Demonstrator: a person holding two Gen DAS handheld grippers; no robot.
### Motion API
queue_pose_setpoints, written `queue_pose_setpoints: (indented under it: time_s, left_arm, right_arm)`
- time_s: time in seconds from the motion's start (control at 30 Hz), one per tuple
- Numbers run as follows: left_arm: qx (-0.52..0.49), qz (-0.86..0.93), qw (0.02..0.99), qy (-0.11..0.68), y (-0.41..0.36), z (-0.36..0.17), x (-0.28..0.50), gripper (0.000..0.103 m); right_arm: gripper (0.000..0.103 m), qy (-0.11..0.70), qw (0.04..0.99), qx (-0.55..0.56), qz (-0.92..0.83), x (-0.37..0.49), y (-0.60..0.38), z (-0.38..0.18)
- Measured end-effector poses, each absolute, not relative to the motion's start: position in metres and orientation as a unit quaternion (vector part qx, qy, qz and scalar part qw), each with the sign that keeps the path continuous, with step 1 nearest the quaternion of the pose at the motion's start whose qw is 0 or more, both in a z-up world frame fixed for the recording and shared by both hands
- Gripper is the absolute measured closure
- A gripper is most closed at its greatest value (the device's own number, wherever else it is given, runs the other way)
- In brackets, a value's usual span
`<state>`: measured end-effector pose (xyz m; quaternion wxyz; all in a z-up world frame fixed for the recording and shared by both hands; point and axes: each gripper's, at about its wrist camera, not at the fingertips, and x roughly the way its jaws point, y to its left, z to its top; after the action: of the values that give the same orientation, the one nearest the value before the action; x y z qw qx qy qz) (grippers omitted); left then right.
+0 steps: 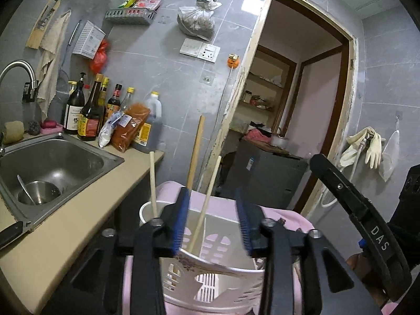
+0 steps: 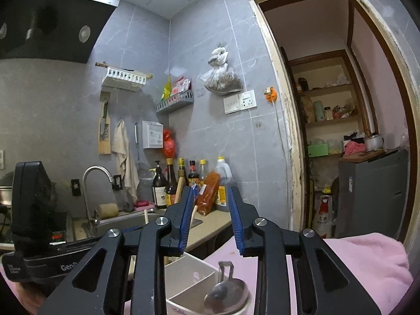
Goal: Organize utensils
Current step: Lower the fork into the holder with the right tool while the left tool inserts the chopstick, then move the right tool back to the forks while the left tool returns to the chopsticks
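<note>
A: White plastic utensil holder [image 1: 210, 283] stands on pink cloth [image 1: 286, 218], directly under the left gripper [image 1: 214, 216]. Blue-padded jaws stand apart, about the width of one compartment.

B: Anything between them?

A: One pale chopstick [image 1: 206, 207] leans up through the gap, close to the left pad; no pad presses on it. It stands loose in the holder. Two more sticks rise behind: one [image 1: 152, 183] at the left compartment, a darker wooden one [image 1: 195, 152] further back.

B: Right gripper [image 2: 211, 219]?

A: Also parted, nothing gripped. It hangs above the holder [image 2: 189, 283], clear of it. Below it a metal spoon [image 2: 225, 288] sits bowl-up in the round end compartment.

B: Surroundings?

A: Counter [image 1: 86, 210] just left of the holder, steel sink [image 1: 52, 162] with a small bowl [image 1: 39, 193] inside, sauce bottles [image 1: 92, 113] against the grey tiled wall.
</note>
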<state>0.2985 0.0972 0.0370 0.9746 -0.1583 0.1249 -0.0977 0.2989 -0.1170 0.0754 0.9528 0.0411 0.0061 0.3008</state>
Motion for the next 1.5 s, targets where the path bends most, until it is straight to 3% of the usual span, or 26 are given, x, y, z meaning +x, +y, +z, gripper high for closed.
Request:
queue_pose_setpoints:
  time_s: [0.1, 0.23, 0.3, 0.33, 0.5, 0.57, 0.9, 1.5]
  left_arm:
    - [-0.146, -0.090, 0.978, 0.120, 0.090, 0.044, 0.289, 0.043]
    - [-0.124, -0.079, 0.984, 0.100, 0.077, 0.052, 0.274, 0.017]
    - [-0.115, -0.075, 0.987, 0.085, 0.070, 0.056, 0.264, 0.007]
    - [-0.110, -0.072, 0.988, 0.077, 0.066, 0.058, 0.260, 0.003]
    - [-0.093, -0.081, 0.991, 0.058, 0.046, 0.066, 0.243, 0.001]
    - [-0.092, -0.088, 0.990, 0.058, 0.039, 0.067, 0.238, 0.001]
    - [-0.067, -0.128, 0.986, 0.077, 0.000, 0.058, 0.227, 0.001]
    - [0.013, -0.191, 0.949, 0.250, -0.070, -0.001, 0.241, 0.001]
  right_arm:
    - [0.055, 0.002, 0.955, 0.044, 0.295, 0.292, -0.129, 0.080]
    - [0.050, 0.001, 0.960, 0.037, 0.279, 0.280, -0.146, 0.087]
    - [0.037, 0.003, 0.962, 0.034, 0.271, 0.274, -0.155, 0.089]
    - [0.026, 0.003, 0.964, 0.034, 0.265, 0.269, -0.161, 0.090]
    - [0.013, 0.004, 0.970, 0.024, 0.242, 0.251, -0.188, 0.091]
    - [0.000, 0.001, 0.972, 0.023, 0.232, 0.242, -0.201, 0.089]
    - [0.000, 0.013, 0.982, 0.014, 0.186, 0.208, -0.256, 0.087]
    - [0.000, 0.132, 0.981, 0.015, 0.140, 0.207, -0.305, 0.040]
